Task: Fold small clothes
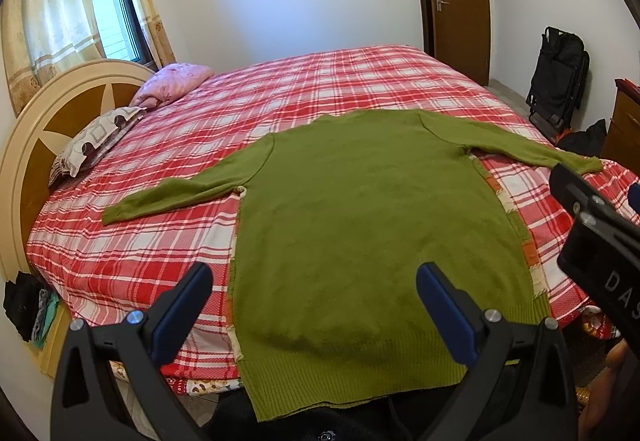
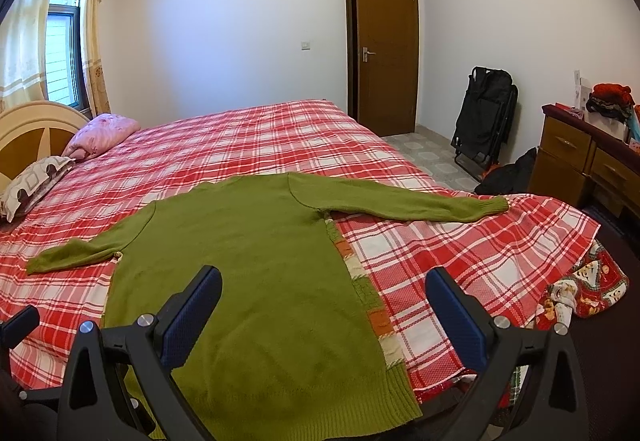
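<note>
Green knit sweater (image 1: 360, 217) lies flat, sleeves spread, on plaid bedspread (image 1: 160, 241).

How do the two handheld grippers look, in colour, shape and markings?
The left gripper and the right gripper look alike: black plastic frames with two angled arms, silver round screws at the joints, and dark blue textured finger pads. In the left wrist view, the right gripper's black body shows white letters "DAS".

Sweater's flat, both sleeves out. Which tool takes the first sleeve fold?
Probably right. The right tool, open, sits over the green sweater at its right edge, the right sleeve stretched ahead. The left tool, open, is centred on the hem.
</note>
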